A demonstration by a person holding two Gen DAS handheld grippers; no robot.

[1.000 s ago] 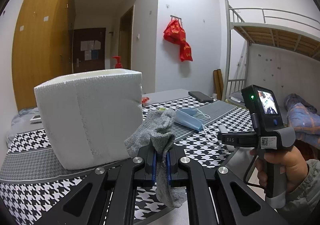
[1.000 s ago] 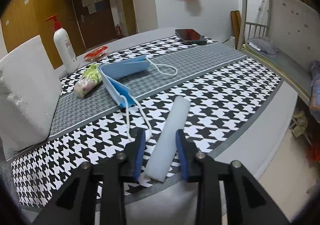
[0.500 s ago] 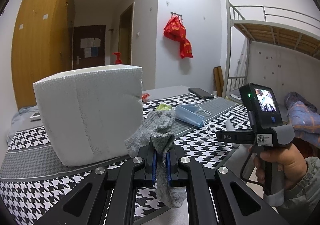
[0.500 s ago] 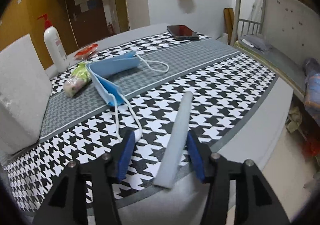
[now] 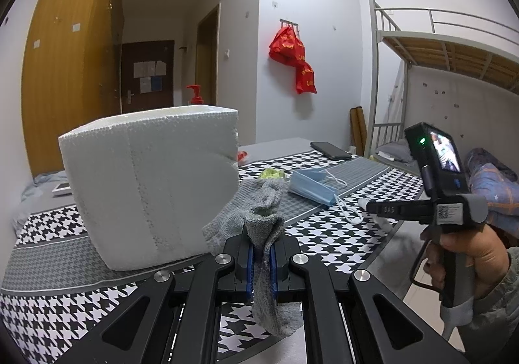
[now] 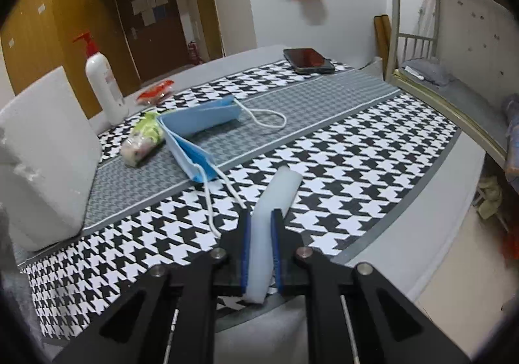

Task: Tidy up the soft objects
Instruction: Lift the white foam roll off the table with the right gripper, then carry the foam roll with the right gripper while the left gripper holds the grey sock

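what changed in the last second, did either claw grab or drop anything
The right claw, open around the white foam stick before, has just closed and now pinches it. The left claw stays clamped on the grey sock; the foam block and blue mask are unmoved.

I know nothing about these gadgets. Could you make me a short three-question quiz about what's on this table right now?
1. True or false: the left tool is clamped on a grey sock.
2. What does the right tool grip: A) blue face mask, B) white foam stick, C) phone?
3. Fill in: the pump bottle has a ___ top.

Key: 1 true; 2 B; 3 red.
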